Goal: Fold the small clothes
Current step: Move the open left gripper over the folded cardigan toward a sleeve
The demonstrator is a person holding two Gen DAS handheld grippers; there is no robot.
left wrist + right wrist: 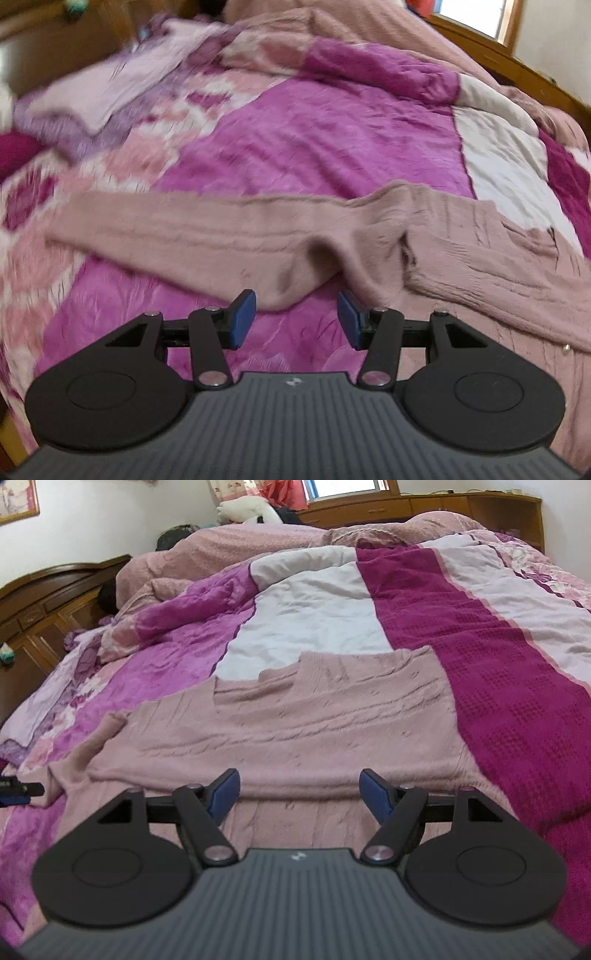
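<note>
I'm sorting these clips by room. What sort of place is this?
Most likely a home bedroom: a pink sweater lies on a bed's patchwork quilt, with a wooden headboard under a window.

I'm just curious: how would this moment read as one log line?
left gripper: open, at sleeve | right gripper: open, over pink sweater | sweater flat on quilt

The left gripper (296,319) is held low and level — its blue-padded fingers (243,319) are spread wide, and nothing is pinched between them. The right gripper (300,795) is likewise held low, with its fingers (376,795) parted wide — nothing is clamped between the pads.
</note>
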